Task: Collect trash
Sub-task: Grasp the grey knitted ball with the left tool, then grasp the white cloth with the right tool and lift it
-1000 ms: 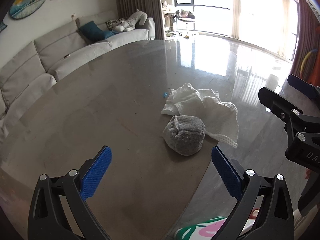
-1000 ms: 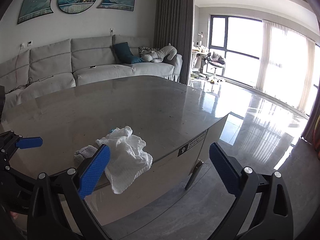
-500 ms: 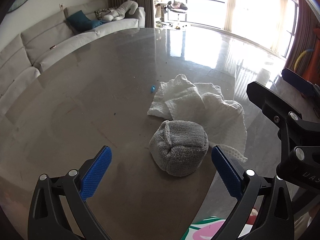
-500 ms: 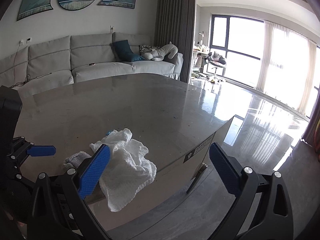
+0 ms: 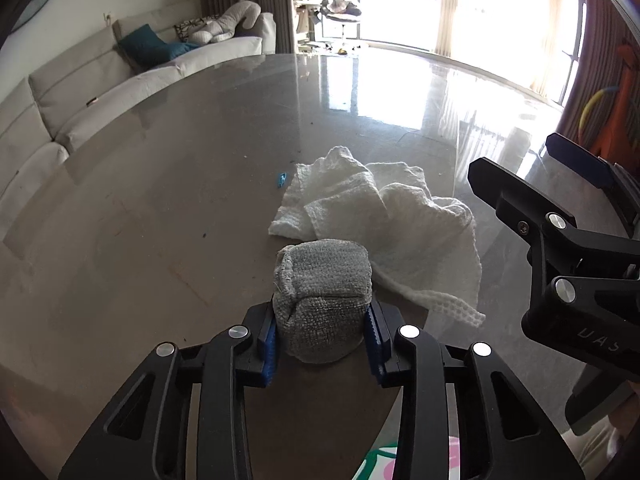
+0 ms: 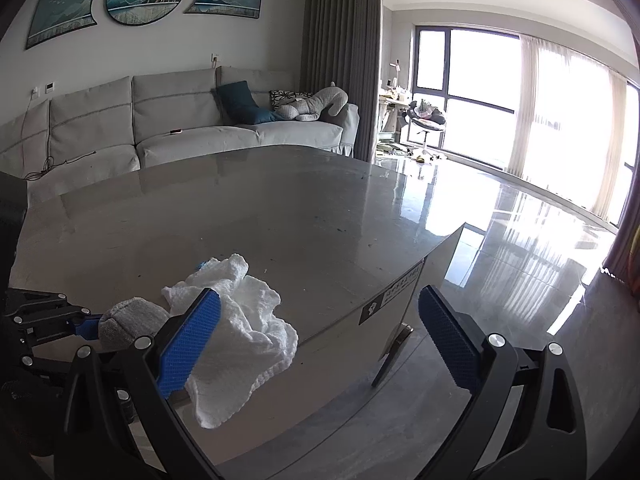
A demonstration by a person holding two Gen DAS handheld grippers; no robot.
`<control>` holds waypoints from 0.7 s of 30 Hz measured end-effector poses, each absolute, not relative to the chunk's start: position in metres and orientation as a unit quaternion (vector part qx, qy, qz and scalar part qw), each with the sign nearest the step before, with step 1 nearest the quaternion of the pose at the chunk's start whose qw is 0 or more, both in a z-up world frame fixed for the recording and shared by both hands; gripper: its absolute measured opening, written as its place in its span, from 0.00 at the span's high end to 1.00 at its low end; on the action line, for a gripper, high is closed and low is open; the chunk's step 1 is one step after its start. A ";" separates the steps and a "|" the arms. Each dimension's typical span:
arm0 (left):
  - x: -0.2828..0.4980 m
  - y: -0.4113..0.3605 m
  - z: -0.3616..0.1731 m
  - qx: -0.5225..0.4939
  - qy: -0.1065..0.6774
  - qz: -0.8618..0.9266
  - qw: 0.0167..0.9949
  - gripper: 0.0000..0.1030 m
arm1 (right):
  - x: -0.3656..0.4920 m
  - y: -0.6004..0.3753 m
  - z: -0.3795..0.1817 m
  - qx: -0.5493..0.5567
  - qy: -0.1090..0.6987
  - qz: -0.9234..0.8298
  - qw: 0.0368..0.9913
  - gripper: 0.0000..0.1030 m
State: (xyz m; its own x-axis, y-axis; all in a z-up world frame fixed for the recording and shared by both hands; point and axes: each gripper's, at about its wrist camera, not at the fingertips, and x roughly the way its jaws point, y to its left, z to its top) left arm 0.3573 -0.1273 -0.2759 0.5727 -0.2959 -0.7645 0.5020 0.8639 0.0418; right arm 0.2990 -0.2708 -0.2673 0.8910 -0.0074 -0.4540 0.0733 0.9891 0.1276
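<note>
A balled-up grey cloth (image 5: pixel 322 292) sits near the front edge of the grey table (image 5: pixel 168 184). My left gripper (image 5: pixel 322 340) is shut on the grey cloth, its blue pads pressing both sides. A crumpled white cloth (image 5: pixel 384 224) lies just behind it, one corner hanging over the table edge. A tiny blue scrap (image 5: pixel 281 179) lies left of the white cloth. In the right wrist view the grey cloth (image 6: pixel 128 322) and white cloth (image 6: pixel 240 332) show at lower left. My right gripper (image 6: pixel 320 344) is open and empty, held off the table's edge to the right.
A grey sofa (image 6: pixel 180 128) with cushions stands behind the table. Glossy floor (image 6: pixel 520 240) and bright windows lie to the right. A table leg (image 6: pixel 390 356) shows below the edge. Small dark crumbs dot the tabletop.
My left gripper moved forward to the grey cloth and closed on it. The right gripper stayed open and shifted only slightly.
</note>
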 end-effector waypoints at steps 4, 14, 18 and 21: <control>0.353 -0.127 -0.267 0.137 0.388 -0.219 0.885 0.78 | 0.302 -0.269 -0.272 0.071 0.236 -0.017 0.969 0.04; 0.365 -0.107 -0.244 0.123 0.360 -0.176 0.908 0.78 | 0.321 -0.253 -0.276 0.062 0.232 0.006 0.971 0.04; 0.369 -0.100 -0.240 0.119 0.355 -0.171 0.911 0.78 | 0.332 -0.245 -0.280 0.056 0.239 0.020 0.969 0.04; 0.371 -0.099 -0.241 0.119 0.355 -0.168 0.912 0.78 | 0.340 -0.235 -0.286 0.048 0.242 0.027 0.969 0.04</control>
